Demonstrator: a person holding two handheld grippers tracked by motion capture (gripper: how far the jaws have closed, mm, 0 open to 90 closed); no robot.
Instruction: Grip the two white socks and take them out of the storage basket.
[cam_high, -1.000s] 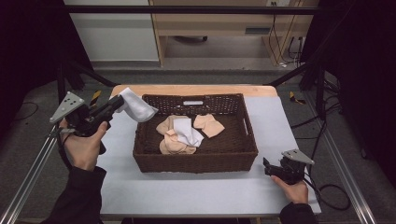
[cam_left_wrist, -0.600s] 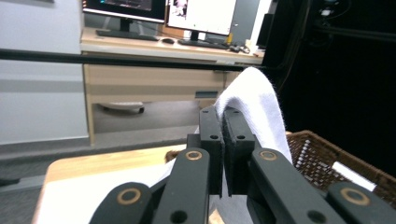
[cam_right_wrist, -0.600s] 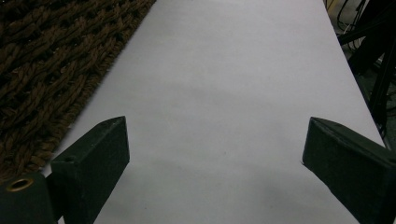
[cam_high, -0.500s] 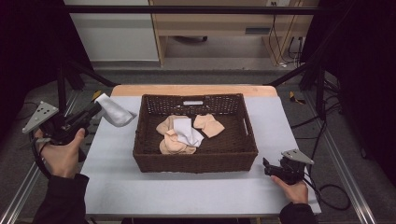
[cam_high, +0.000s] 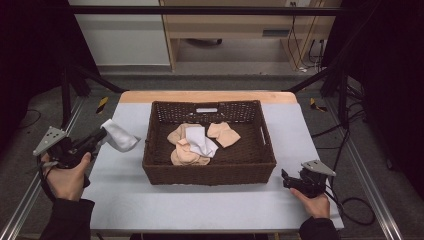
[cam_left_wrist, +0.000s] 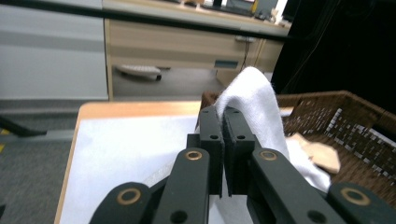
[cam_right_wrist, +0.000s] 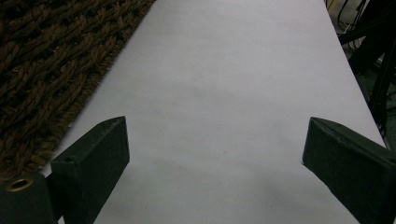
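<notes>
The wicker basket (cam_high: 209, 165) sits in the middle of the table (cam_high: 200, 205) in front of me. Inside it lies a heap of socks (cam_high: 197, 144). To its left, over the table's left part, my left hand-held gripper (cam_high: 100, 134) holds a sock (cam_high: 119, 136) just beside the basket's left wall. My right hand-held gripper (cam_high: 286, 178) rests on the table near the basket's front right corner.
</notes>
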